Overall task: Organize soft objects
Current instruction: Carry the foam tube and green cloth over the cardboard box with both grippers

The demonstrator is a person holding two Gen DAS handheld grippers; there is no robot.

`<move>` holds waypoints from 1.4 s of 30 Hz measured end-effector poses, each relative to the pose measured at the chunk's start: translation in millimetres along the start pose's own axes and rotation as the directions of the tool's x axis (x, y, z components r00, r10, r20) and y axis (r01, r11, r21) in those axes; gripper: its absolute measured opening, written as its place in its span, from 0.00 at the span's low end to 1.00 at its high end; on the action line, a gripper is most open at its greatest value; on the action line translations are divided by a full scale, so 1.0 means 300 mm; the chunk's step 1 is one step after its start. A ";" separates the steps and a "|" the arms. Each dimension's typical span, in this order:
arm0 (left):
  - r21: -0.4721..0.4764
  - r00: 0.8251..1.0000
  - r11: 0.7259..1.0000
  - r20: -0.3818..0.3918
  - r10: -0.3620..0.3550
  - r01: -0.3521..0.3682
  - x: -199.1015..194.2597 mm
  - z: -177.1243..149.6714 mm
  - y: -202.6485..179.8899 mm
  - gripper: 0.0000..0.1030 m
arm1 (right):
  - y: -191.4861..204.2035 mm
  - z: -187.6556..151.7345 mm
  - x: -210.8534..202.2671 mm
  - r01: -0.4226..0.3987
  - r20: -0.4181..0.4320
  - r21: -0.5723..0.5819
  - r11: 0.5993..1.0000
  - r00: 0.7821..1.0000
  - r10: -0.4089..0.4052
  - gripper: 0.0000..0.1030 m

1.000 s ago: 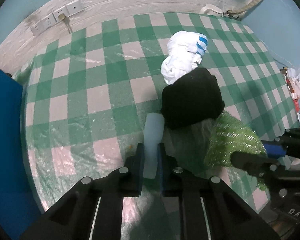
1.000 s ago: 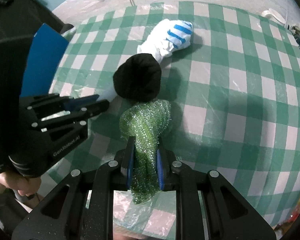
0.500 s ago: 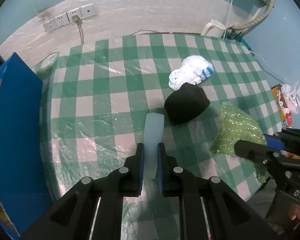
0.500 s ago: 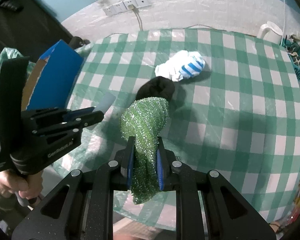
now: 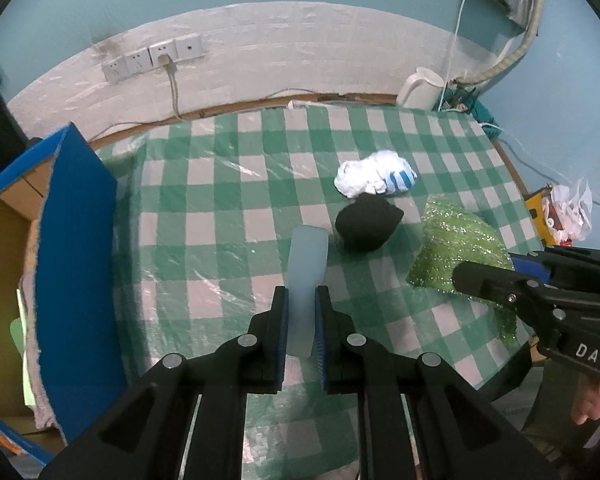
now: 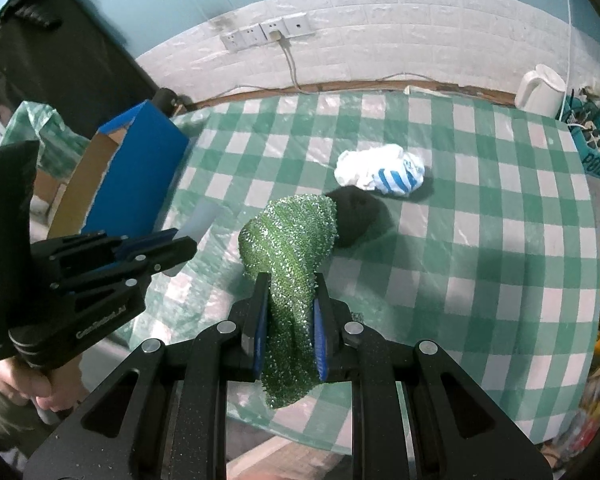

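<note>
My left gripper (image 5: 301,300) is shut on a pale blue soft block (image 5: 306,270) and holds it above the table's near edge. My right gripper (image 6: 288,292) is shut on a glittery green cloth (image 6: 292,248), also lifted; it shows at the right in the left wrist view (image 5: 456,252). A black soft lump (image 5: 366,222) and a white cloth with blue stripes (image 5: 374,180) lie on the checked tablecloth (image 5: 220,200). They also show in the right wrist view, the lump (image 6: 356,216) partly behind the green cloth, the white cloth (image 6: 382,172) beyond.
An open cardboard box with blue sides (image 5: 72,240) stands at the table's left edge; it also shows in the right wrist view (image 6: 132,176). A white kettle (image 6: 540,90) stands at the back right. Wall sockets (image 5: 152,60) and a cable lie behind.
Both grippers have lifted and pulled back from the table with their objects. The black lump and the white cloth look smaller and farther away. The box has come into view at the left.
</note>
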State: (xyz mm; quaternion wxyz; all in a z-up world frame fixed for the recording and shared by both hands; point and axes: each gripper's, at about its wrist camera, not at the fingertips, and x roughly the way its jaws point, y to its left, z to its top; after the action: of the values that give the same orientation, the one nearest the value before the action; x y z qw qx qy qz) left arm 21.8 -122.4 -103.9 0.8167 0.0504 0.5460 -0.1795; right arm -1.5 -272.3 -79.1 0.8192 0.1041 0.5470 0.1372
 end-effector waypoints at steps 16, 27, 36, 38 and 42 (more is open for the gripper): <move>-0.027 0.996 0.999 0.070 0.049 -0.047 -0.153 -0.018 0.089 0.12 | 0.139 0.064 -0.039 -0.040 0.038 -0.049 0.998 0.998 0.042 0.17; -0.042 0.990 0.993 0.089 0.109 -0.106 -0.218 -0.045 0.163 0.12 | 0.284 0.113 -0.024 -0.069 0.041 -0.108 0.992 0.996 0.074 0.17; -0.094 0.984 0.987 0.105 0.142 -0.132 -0.263 -0.063 0.258 0.12 | 0.415 0.159 0.028 -0.083 0.033 -0.152 0.985 0.996 0.089 0.17; -0.109 0.984 0.985 0.107 0.144 -0.132 -0.273 -0.071 0.283 0.12 | 0.443 0.169 0.039 -0.089 0.031 -0.161 0.983 0.995 0.095 0.17; -0.144 0.982 0.981 0.112 0.151 -0.134 -0.291 -0.084 0.339 0.12 | 0.504 0.189 0.062 -0.102 0.028 -0.180 0.978 0.994 0.109 0.17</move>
State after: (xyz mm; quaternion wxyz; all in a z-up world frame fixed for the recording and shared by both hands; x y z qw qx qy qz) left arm 5.6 0.0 -46.0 0.8609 0.0228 0.5010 -0.0859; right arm 41.0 -124.9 -25.2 0.8269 0.0617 0.5108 0.2269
